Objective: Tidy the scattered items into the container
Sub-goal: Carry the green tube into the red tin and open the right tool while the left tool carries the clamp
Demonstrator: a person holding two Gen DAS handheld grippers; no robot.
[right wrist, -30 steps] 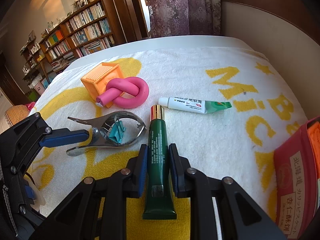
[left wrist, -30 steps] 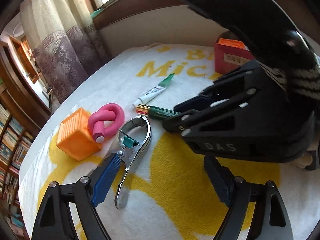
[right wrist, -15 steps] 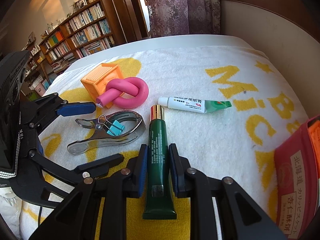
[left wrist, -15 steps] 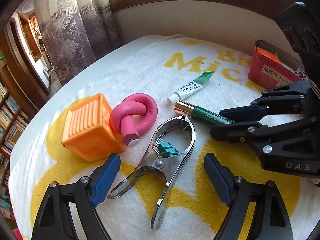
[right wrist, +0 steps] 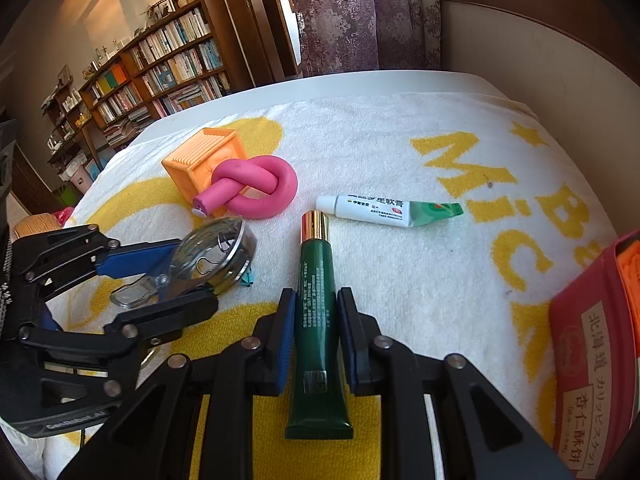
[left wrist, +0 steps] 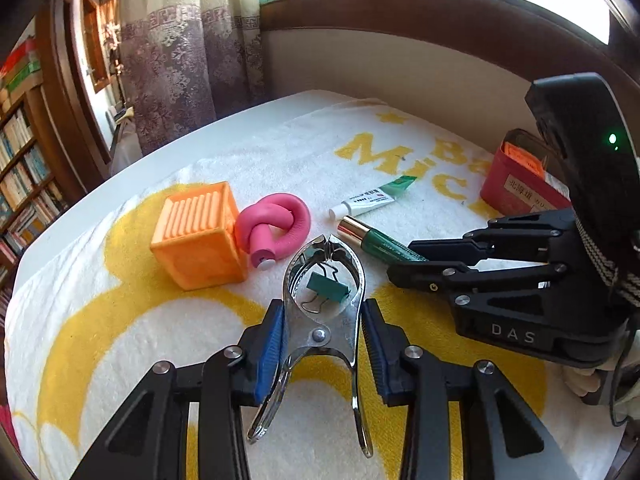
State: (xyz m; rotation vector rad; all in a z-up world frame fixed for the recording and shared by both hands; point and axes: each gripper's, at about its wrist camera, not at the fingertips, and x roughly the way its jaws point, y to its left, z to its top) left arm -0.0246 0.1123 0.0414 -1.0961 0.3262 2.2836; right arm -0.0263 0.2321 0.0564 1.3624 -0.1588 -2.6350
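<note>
A metal spring clamp (left wrist: 319,336) with a teal binder clip (left wrist: 326,286) inside its ring lies between the blue pads of my left gripper (left wrist: 322,309). The jaws are closing and both pads press its sides. In the right wrist view the clamp (right wrist: 224,248) stands tipped on edge in the left gripper (right wrist: 192,276). My right gripper (right wrist: 316,320) is shut on a dark green tube (right wrist: 316,276) with a gold cap, which rests on the towel. The red container (right wrist: 592,344) stands at the right, open, with something orange inside.
An orange ribbed cube (left wrist: 196,236), a knotted pink foam roller (left wrist: 280,224) and a white ointment tube (left wrist: 368,200) lie on the white and yellow towel (left wrist: 280,152). A padded wall runs behind the towel. Curtains and bookshelves stand beyond its left edge.
My left gripper swung in line with the clamp, moved over it and closed its wide jaws onto its sides. The clamp tipped up on edge. The right gripper stayed still on the green tube.
</note>
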